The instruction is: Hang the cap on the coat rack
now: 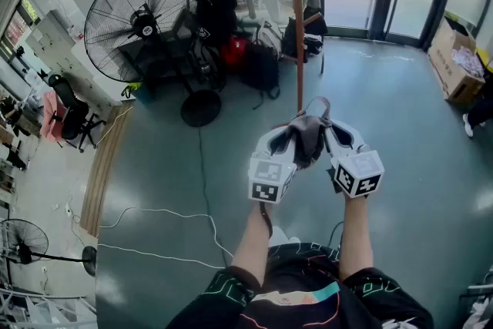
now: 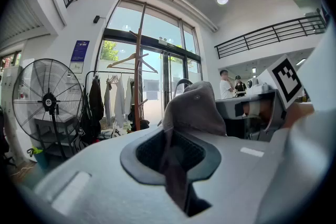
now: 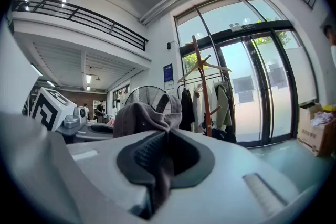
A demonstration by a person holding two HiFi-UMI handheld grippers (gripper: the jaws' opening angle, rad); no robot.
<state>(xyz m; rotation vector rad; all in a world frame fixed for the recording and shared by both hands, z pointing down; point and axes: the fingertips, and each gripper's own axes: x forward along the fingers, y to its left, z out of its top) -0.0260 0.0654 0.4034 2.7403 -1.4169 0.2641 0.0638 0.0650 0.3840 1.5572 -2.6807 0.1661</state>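
Note:
A grey-brown cap [image 1: 310, 136] hangs between my two grippers at chest height. My left gripper [image 1: 286, 142] is shut on the cap's left side; in the left gripper view the cap [image 2: 193, 113] bulges up out of the pinched jaws [image 2: 176, 165]. My right gripper [image 1: 330, 136] is shut on its right side, with the cap [image 3: 144, 117] folded into its jaws [image 3: 160, 165]. The wooden coat rack [image 1: 296, 19] stands straight ahead, a little beyond the grippers, its pole [image 2: 139, 76] left of the cap and its pegs [image 3: 202, 68] up high.
A big black floor fan [image 1: 142, 15] stands to the left of the coat rack [image 3: 205, 92], with bags and dark clothes [image 1: 231, 50] heaped around its base. White cables [image 1: 169, 216] run across the floor. A cardboard box [image 1: 454, 62] sits at the right by the glass doors [image 3: 252, 92].

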